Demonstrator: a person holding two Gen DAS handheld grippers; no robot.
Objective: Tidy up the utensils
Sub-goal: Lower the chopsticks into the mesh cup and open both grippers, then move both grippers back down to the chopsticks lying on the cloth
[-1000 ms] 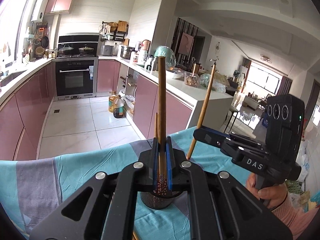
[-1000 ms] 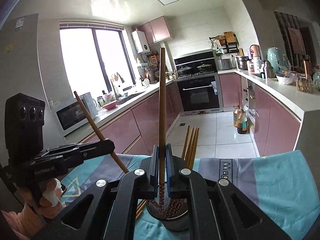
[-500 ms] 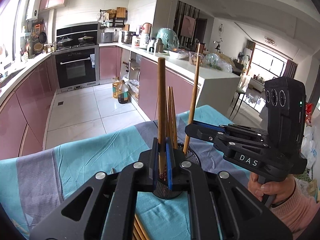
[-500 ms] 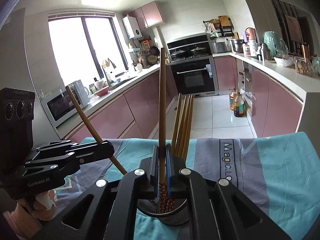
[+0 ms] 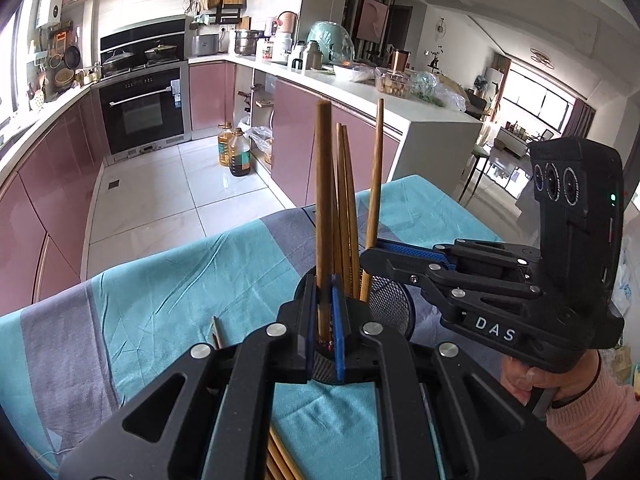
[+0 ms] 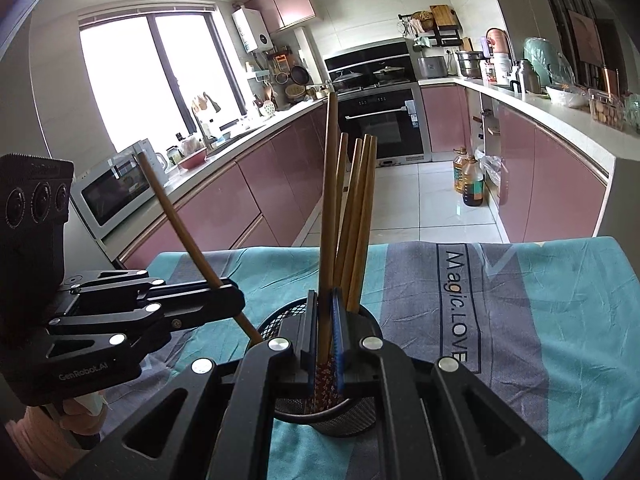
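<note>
A black mesh holder [image 6: 280, 322] stands on the teal and grey cloth [image 6: 540, 320], with several wooden chopsticks [image 6: 358, 216] upright in it. My right gripper [image 6: 325, 294] is shut on one chopstick [image 6: 329, 184] held upright, its patterned lower end inside the holder. My left gripper [image 5: 325, 280] is shut on another chopstick [image 5: 323, 184] just over the holder [image 5: 390, 306]. In the right wrist view the left gripper [image 6: 236, 300] holds its chopstick [image 6: 176, 216] tilted, lower tip at the holder's rim. The right gripper [image 5: 368, 256] shows from the side with its chopstick [image 5: 375, 184].
Loose chopsticks lie on the cloth beside the holder [image 5: 218, 332] and under my left gripper [image 5: 280, 460]. A person's hand [image 5: 560, 384] in a pink sleeve grips the right handle. Behind the table are pink kitchen cabinets [image 6: 240, 200], an oven [image 6: 380, 124] and oil bottles [image 6: 470, 184] on the floor.
Both grippers have come down and tipped forward, lowering their chopsticks toward and into the mesh holder. The holder and the chopsticks standing in it now show more fully.
</note>
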